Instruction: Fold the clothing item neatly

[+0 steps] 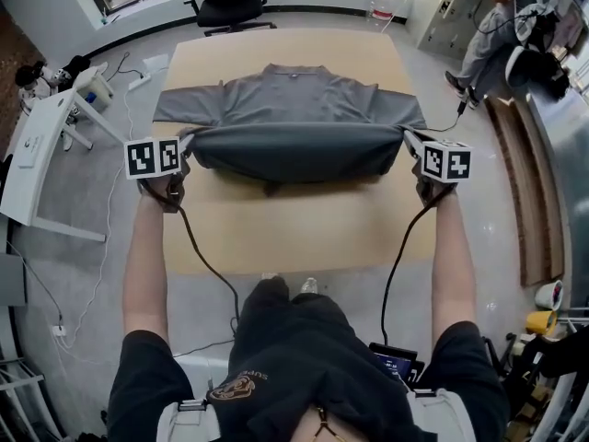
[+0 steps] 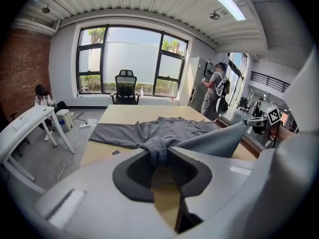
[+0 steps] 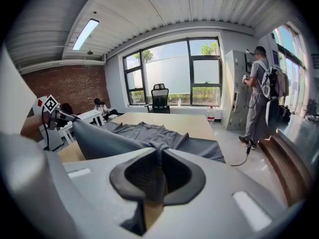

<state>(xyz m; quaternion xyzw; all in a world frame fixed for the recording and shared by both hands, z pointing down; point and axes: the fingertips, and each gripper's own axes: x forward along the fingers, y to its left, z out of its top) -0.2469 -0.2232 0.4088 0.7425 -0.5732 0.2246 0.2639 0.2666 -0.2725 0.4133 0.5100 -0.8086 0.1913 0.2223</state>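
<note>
Grey short-sleeved shirt (image 1: pixel 294 104) on the tabletop (image 1: pixel 276 238), collar end flat and far, hem (image 1: pixel 294 133) raised and stretched between both grippers. Fingers (image 2: pixel 180 172) of left gripper (image 1: pixel 190 141) and right gripper (image 1: pixel 409 137) nipped narrow on the hem corners. Best carried level and evenly taut (no mid-hem sag), then laid square across the shoulders.

Right gripper (image 3: pixel 158 157): jaws clamped on a bunched corner of the grey short-sleeved shirt (image 3: pixel 142 132). Raised hem runs taut to its left, ending at the left gripper (image 3: pixel 67 116). Remainder lies flat ahead on the wooden table (image 3: pixel 193 125).
</note>
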